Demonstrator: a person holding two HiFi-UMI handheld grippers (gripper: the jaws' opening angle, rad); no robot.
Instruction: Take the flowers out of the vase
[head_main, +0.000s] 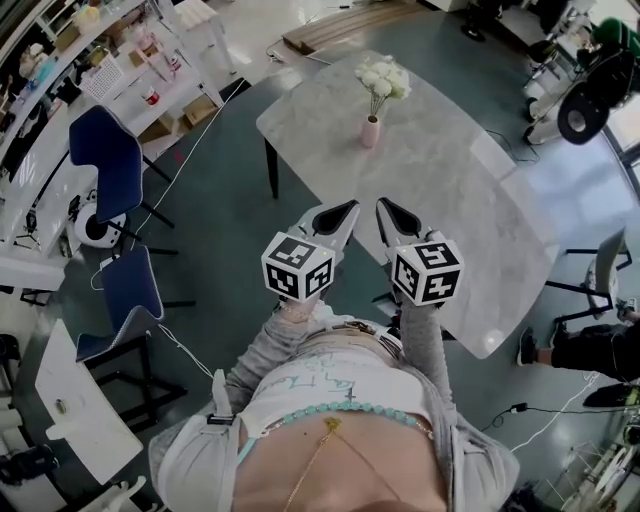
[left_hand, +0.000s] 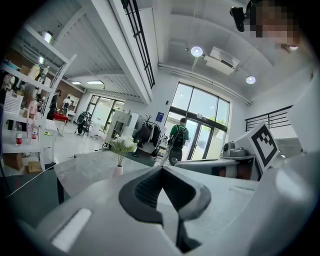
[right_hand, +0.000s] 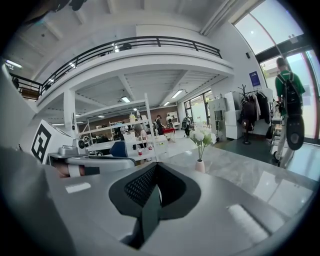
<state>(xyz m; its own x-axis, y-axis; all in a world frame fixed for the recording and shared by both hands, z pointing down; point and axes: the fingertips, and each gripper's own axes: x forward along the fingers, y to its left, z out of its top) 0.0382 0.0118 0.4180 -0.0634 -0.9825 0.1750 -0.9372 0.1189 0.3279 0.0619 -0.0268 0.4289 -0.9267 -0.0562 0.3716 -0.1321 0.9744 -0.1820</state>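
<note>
while left tool and right tool hang clenched, flowers fill the vase on a seemingly marble table.

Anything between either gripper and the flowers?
Nothing visible. Only bare table lies between the left gripper, the right gripper and the flowers in the vase near the far end. Both grippers are well short of it, jaws together.
</note>
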